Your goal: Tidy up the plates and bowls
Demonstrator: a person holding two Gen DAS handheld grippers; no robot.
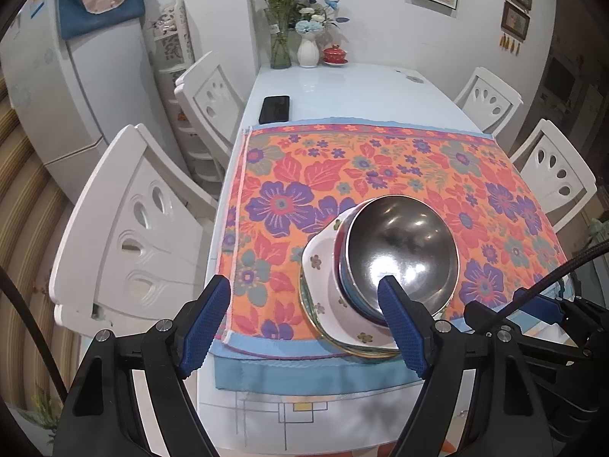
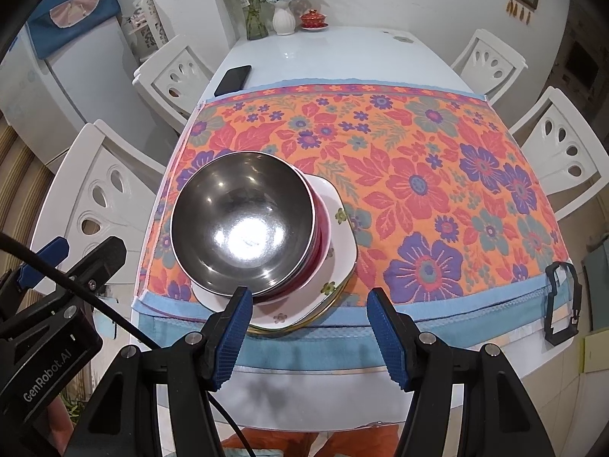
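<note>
Steel bowl (image 2: 243,224) atop stacked bowls/plates on floral cloth (image 2: 418,175), counter. Left gripper (image 1: 306,323) & right gripper (image 2: 308,327): fingers apart, empty.

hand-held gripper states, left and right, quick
Left hand-held gripper: open, holding nothing, near the stacked dishes.
Right hand-held gripper: open, holding nothing.

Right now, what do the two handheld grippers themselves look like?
Both match: the left gripper and right gripper have black frames with silver bolts and blue ribbed finger pads. A black cable trails from the left unit, whose body reads "GenRobot.AI".
</note>
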